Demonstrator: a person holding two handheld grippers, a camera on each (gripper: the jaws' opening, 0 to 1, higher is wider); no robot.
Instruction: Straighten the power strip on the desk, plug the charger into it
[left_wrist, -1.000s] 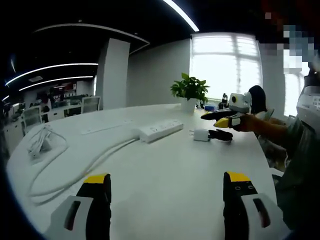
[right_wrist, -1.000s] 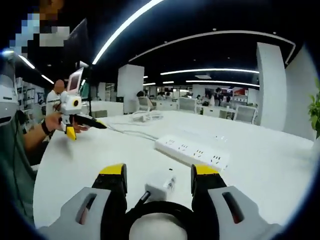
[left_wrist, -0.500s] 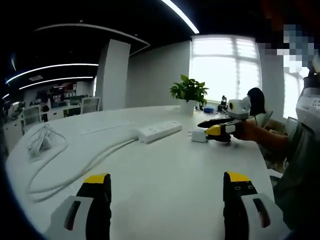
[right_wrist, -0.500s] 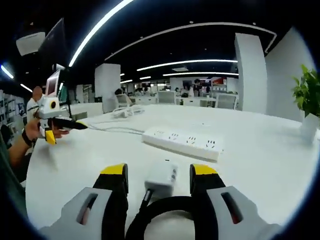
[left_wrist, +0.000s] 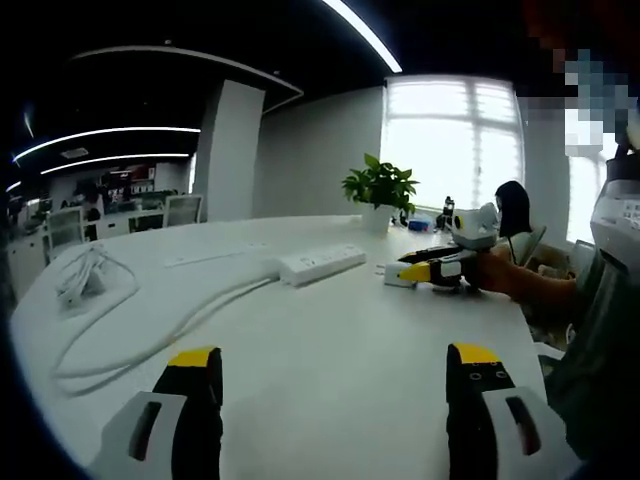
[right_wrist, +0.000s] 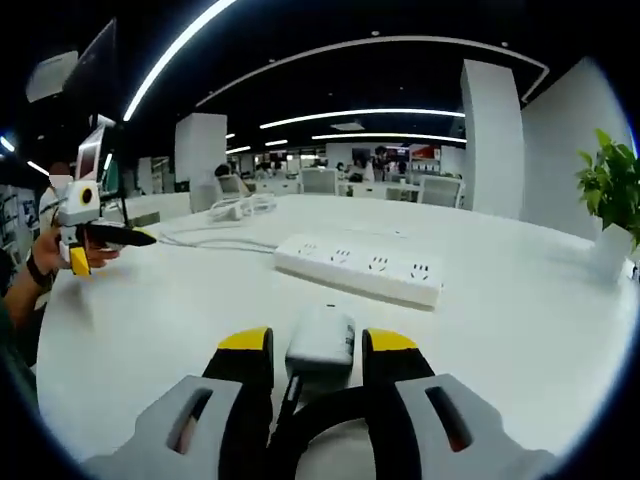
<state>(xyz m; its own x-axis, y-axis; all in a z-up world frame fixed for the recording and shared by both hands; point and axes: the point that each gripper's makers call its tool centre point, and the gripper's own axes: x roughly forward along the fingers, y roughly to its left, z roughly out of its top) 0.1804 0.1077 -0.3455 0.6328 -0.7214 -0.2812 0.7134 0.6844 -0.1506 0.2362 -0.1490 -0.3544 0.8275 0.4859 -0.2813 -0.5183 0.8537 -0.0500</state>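
Nearest in the right gripper view, the right gripper (right_wrist: 316, 352) has its two yellow-tipped jaws drawn in on either side of the white charger (right_wrist: 321, 343), which sits between them on the white desk (right_wrist: 160, 300); the tips look to be touching its sides or just off them, and a firm pinch cannot be confirmed. A black cable (right_wrist: 335, 412) loops back from the charger between the jaw bases. Just beyond the charger lies the white power strip (right_wrist: 360, 268), running slantwise, apart from the charger. Its white cord (right_wrist: 205, 243) trails off toward a small white bundle (right_wrist: 240, 208) farther along the desk. To the left of the power strip and well apart from it, a hand holds the left gripper (right_wrist: 92, 237) above the desk. A potted plant (right_wrist: 610, 210) stands off to the right, beyond the power strip.

Seen from the left gripper view, the left gripper (left_wrist: 333, 365) has its jaws spread wide with nothing between them, hovering over bare desk (left_wrist: 330, 340). Farther out the power strip (left_wrist: 320, 263) lies with its cord (left_wrist: 170, 330) curving back. Just right of the power strip sits the charger (left_wrist: 397, 275), with the right gripper (left_wrist: 432, 268) around it.
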